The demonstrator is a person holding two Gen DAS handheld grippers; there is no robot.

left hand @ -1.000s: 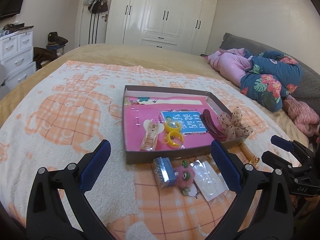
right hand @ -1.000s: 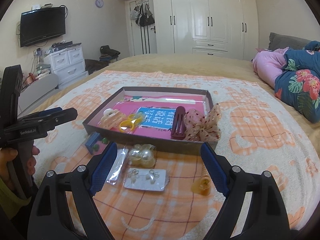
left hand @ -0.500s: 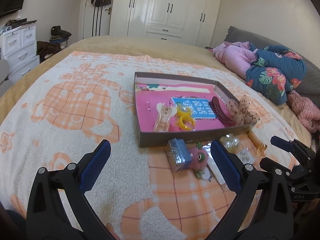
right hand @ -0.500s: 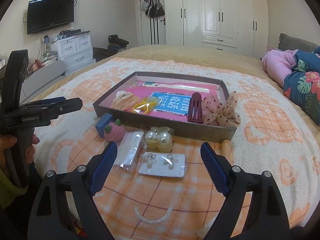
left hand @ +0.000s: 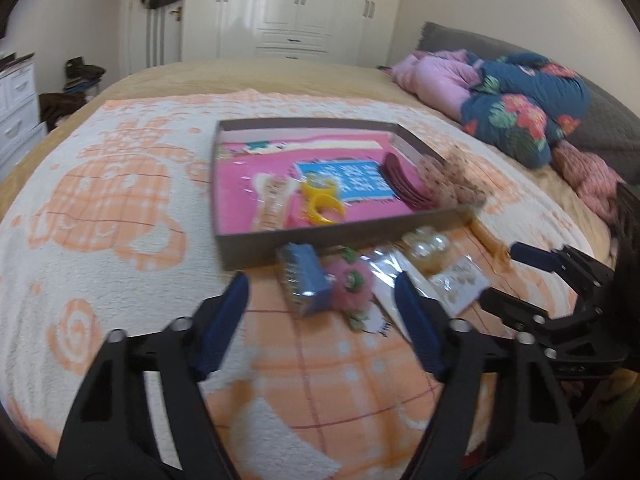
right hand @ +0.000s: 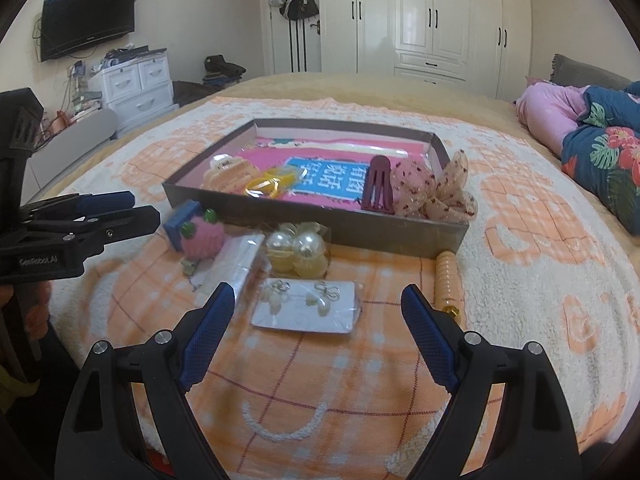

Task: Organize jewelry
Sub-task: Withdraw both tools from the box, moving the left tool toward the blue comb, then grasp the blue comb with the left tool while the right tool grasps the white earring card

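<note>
- The step in hand is judged to be the approach to a pick: both grippers are held over the loose pieces lying on the orange-and-white blanket [right hand: 520,216], in front of the shallow box [right hand: 348,226] that already holds a few pieces
- The left gripper [left hand: 322,298] has just been closing and is now seen partly spread, with nothing pinched; the blue comb clip [left hand: 305,282] and the pink fuzzy clip [left hand: 352,282] lie just ahead of its fingertips, roughly between them, not yet touched
- The right gripper [right hand: 318,306] is held wide apart and empty; the earring card [right hand: 306,306] lies between and just beyond its tips, with the packet of pearl pieces [right hand: 296,252] further ahead
- The next move is judged to call for one gripper to be lowered until its pads straddle a single piece, then closed, lifted and carried over the near wall of the box
- A flat clear sleeve [right hand: 236,260] lies to the left of the right gripper, and a ribbed amber clip [right hand: 448,276] to its right, against the box corner
- The pieces are crowded and partly overlapping, so a neighbour may be caught; the card is thin and flat on soft pile, which is expected to make pinching awkward
- Inside the box, a yellow clip [right hand: 268,186], a maroon clip [right hand: 378,184] and a dotted bow [right hand: 436,192] leave bare pink floor towards the far side
</note>
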